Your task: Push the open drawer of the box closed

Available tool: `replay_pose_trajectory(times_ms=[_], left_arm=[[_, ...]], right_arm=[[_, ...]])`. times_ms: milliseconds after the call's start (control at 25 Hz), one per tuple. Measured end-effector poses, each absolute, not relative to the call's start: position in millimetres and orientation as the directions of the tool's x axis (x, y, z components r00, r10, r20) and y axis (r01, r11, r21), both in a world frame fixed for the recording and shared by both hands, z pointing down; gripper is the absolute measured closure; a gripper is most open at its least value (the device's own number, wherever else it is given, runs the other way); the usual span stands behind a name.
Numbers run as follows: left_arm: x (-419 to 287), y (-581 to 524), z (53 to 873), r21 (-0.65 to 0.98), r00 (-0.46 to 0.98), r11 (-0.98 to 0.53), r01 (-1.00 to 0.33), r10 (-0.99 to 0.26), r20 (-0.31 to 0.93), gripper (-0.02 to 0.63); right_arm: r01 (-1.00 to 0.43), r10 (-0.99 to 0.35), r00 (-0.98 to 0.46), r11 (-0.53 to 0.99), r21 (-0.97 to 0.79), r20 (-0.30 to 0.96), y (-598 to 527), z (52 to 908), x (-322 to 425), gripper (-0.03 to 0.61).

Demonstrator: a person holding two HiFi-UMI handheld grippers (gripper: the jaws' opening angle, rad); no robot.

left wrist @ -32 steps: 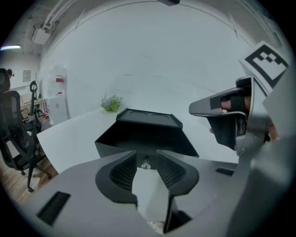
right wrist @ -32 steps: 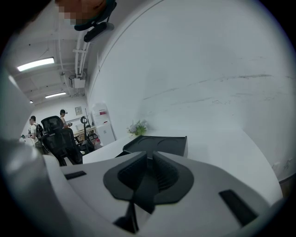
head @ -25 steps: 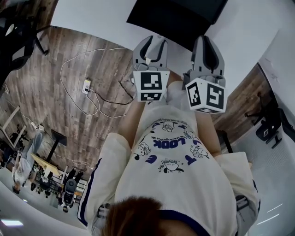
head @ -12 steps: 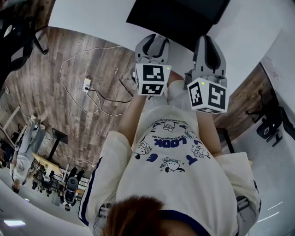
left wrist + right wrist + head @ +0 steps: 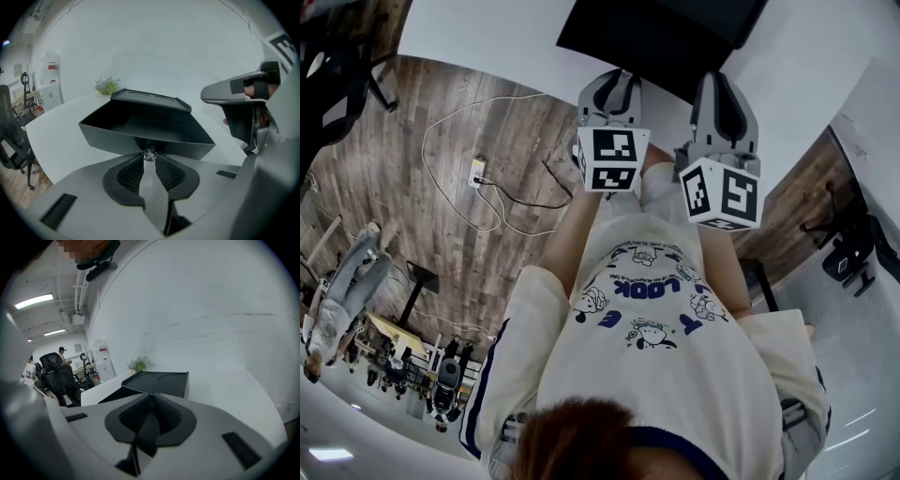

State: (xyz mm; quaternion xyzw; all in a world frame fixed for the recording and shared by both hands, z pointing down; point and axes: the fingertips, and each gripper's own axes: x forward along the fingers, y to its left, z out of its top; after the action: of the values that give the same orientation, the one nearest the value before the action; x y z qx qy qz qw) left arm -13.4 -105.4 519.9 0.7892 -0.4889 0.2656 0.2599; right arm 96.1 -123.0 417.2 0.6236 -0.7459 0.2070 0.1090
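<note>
A black box [image 5: 661, 33] stands on the white table [image 5: 487, 28] at the top of the head view. Its drawer [image 5: 145, 126] is pulled out toward me under the box top [image 5: 150, 97]. A small shiny knob [image 5: 149, 154] sits on the drawer front. My left gripper [image 5: 149, 157] [image 5: 614, 82] has just been closing, and its tips now pinch that knob. The right gripper [image 5: 150, 397] [image 5: 724, 86] is shut with nothing in it. It hovers beside the left one, aimed at the box [image 5: 159, 383].
A small potted plant [image 5: 107, 86] stands on the table behind the box. Off the table's left edge is a black office chair [image 5: 58, 378]. A wall [image 5: 211, 310] rises close behind the table. Cables and a power strip [image 5: 476, 173] lie on the wooden floor.
In the head view my left gripper has shifted slightly up the frame toward the box. The right gripper has stayed put.
</note>
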Motion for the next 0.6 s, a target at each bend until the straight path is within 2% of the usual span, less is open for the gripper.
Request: replay_pose_trajectory(times_ms=[600], left_arm=[[-9.1, -115.1, 514.4, 0.171, 0.389, -0.378, -0.910, -0.634, 0.668, 0.534]], right_arm=[[-0.976, -0.888, -0.191, 0.127, -0.175, 0.418, -128.3, 416.8, 98.1, 0.528]])
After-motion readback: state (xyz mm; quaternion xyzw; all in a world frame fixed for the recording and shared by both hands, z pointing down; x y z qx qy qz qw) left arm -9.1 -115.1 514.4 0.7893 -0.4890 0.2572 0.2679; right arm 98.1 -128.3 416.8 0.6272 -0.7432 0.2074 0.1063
